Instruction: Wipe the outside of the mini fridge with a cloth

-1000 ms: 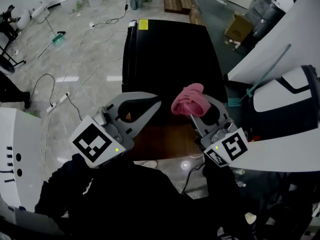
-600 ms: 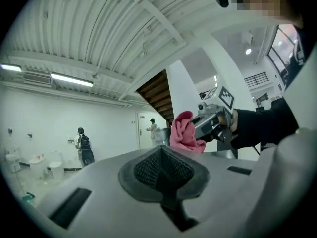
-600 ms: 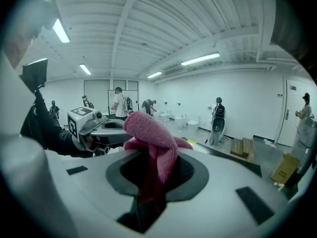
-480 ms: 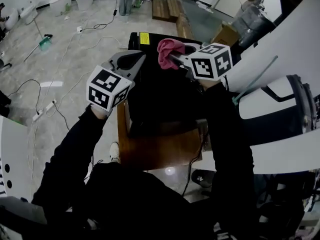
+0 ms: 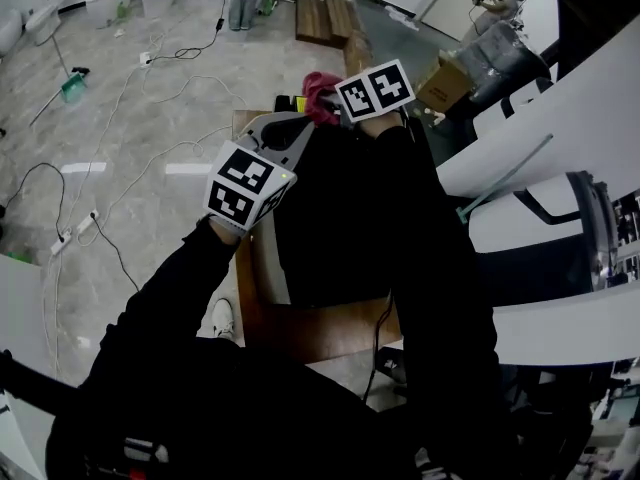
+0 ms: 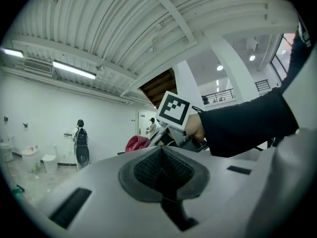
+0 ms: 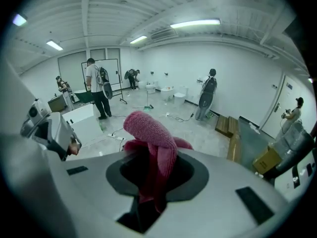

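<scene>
The black mini fridge (image 5: pixel 335 233) stands below me on a wooden board (image 5: pixel 310 323), largely covered by my two sleeves. My right gripper (image 5: pixel 335 103) reaches to the fridge's far edge and is shut on a pink cloth (image 5: pixel 318 90), which bunches out past its tips. In the right gripper view the cloth (image 7: pixel 149 133) hangs folded between the jaws of the right gripper (image 7: pixel 153 170). My left gripper (image 5: pixel 290 128) hovers over the fridge's far left corner, shut, with nothing in it. In the left gripper view the left gripper (image 6: pixel 161 157) points at the cloth (image 6: pixel 136 144).
Power cables (image 5: pixel 130 78) trail over the tiled floor at left. White curved shells (image 5: pixel 560 118) crowd the right side. A cardboard box (image 5: pixel 445 83) and wooden pallets (image 5: pixel 325 13) lie beyond the fridge. Several people (image 7: pixel 96 86) stand far off.
Both grippers have moved away from me across the fridge top towards its far edge, the right one carrying the pink cloth. My arms now stretch out over the fridge.
</scene>
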A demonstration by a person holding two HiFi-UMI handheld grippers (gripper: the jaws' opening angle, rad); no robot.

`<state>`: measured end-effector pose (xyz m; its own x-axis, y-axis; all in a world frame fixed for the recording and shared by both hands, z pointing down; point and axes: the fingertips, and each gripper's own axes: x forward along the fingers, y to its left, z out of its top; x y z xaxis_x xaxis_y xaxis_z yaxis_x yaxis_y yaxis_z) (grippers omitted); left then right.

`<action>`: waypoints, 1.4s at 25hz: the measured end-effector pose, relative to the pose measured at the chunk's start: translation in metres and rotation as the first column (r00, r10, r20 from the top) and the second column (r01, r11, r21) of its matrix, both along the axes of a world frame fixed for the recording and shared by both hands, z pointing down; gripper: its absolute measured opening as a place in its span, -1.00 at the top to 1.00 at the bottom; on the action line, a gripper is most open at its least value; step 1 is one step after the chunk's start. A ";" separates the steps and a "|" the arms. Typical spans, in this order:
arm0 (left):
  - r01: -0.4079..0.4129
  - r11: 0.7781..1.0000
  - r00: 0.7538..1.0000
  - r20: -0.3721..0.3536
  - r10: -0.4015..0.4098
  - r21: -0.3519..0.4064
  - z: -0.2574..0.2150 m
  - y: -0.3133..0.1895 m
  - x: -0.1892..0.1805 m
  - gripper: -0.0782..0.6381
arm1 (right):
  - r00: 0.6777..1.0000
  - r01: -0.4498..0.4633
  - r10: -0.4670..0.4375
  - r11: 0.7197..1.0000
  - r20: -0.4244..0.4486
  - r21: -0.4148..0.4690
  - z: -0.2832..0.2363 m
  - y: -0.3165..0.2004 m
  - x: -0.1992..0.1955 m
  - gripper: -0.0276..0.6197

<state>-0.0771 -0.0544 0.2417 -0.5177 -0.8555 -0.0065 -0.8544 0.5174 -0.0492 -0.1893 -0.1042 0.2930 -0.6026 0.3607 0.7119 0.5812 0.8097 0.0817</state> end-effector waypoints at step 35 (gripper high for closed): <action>0.015 0.999 0.995 0.101 -0.010 -0.047 -0.005 -0.008 0.126 0.78 | 0.988 0.105 -0.111 0.993 -0.111 -0.062 0.045 0.030 0.274 0.65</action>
